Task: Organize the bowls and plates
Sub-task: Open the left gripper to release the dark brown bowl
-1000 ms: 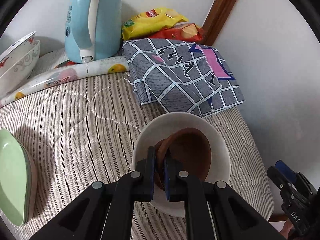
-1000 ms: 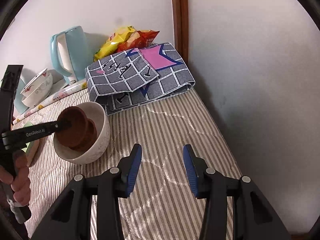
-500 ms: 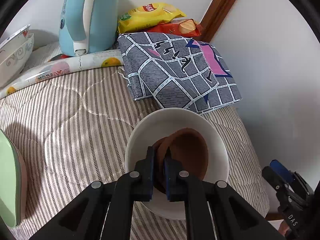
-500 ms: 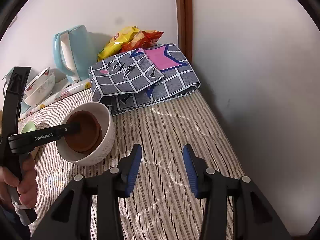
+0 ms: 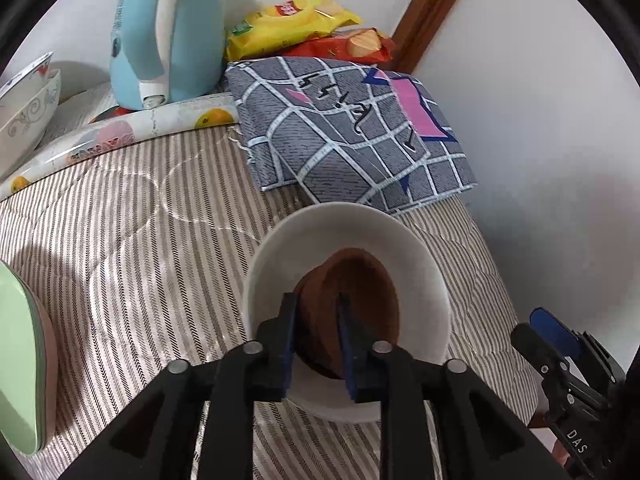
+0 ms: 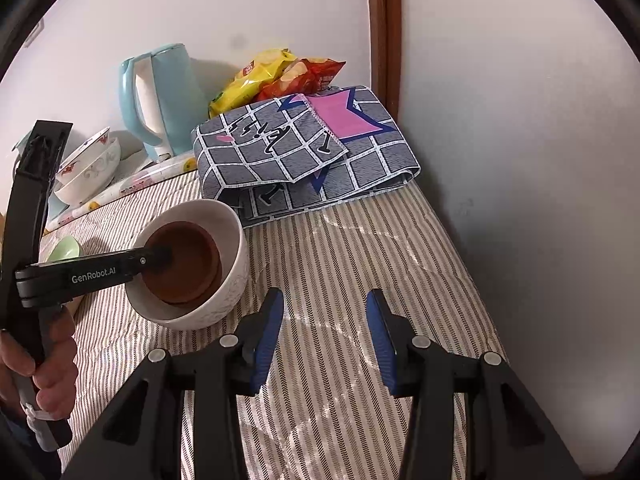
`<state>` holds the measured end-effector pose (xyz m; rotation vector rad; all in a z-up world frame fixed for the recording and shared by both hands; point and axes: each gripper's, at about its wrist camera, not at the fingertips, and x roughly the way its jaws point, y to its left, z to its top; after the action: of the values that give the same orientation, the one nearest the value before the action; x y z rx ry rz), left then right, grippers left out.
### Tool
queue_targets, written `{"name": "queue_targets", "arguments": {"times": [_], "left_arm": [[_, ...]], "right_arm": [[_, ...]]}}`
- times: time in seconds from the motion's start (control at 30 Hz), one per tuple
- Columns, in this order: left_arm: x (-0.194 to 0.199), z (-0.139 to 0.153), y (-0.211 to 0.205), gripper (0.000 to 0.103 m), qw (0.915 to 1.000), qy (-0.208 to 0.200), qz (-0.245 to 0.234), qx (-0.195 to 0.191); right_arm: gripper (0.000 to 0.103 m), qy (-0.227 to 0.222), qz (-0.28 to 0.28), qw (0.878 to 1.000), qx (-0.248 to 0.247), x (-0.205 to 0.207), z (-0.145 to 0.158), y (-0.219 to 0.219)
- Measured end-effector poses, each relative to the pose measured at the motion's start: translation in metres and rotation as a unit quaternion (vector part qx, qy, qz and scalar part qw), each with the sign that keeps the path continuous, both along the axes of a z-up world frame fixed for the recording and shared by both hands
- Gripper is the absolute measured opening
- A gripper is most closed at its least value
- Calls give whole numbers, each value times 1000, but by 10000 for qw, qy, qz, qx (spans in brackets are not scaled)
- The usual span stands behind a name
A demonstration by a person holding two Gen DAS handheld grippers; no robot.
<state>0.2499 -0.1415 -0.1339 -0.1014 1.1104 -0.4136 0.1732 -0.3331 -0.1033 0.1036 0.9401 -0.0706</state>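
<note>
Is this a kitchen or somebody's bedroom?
Probably a home corner, not a proper kitchen: a quilted striped cover against bare walls, a blue kettle, snack bags, and stacked bowls.

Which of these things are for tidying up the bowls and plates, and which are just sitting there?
For the job:
- brown bowl, in the white bowl
- patterned bowls, stacked
- green plate
- left gripper, jaws opening around the brown bowl's rim

Just lying about:
- blue kettle
- snack bags
- folded checked cloth
- fruit-print roll
</note>
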Motion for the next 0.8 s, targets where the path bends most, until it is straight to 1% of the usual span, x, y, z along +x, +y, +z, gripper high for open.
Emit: {"name": "queue_targets", "arguments": {"times": [0.07, 0.17, 0.23, 0.27, 0.57, 0.6, 0.7, 0.8], "left_arm": [[-1, 1, -3, 24, 10000, -18, -22, 77], [-5, 4, -6, 32, 9998, -58, -111, 146], [-8, 8, -8, 40, 9997, -122, -135, 144], [-9, 10, -8, 41, 9997, -153, -128, 152], [-14, 34, 4, 42, 9991, -373, 16, 176], [-15, 36, 6, 42, 9990, -403, 47, 200], [-14, 41, 15, 42, 9984, -416, 233, 296], [-13, 42, 25, 42, 9981, -379, 386, 278]], "right_arm": [[43, -12, 15, 10000, -14, 0, 0, 0], [43, -24, 20, 10000, 33, -1, 2, 1], [43, -32, 41, 10000, 34, -1, 3, 2], [43, -45, 61, 10000, 26, -1, 4, 3], [43, -196, 275, 9991, 242, 7, 14, 10], [43, -207, 235, 9992, 256, 9, 15, 11], [43, -187, 226, 9990, 338, 18, 17, 13], [43, -131, 312, 9981, 514, 27, 18, 15]]}}
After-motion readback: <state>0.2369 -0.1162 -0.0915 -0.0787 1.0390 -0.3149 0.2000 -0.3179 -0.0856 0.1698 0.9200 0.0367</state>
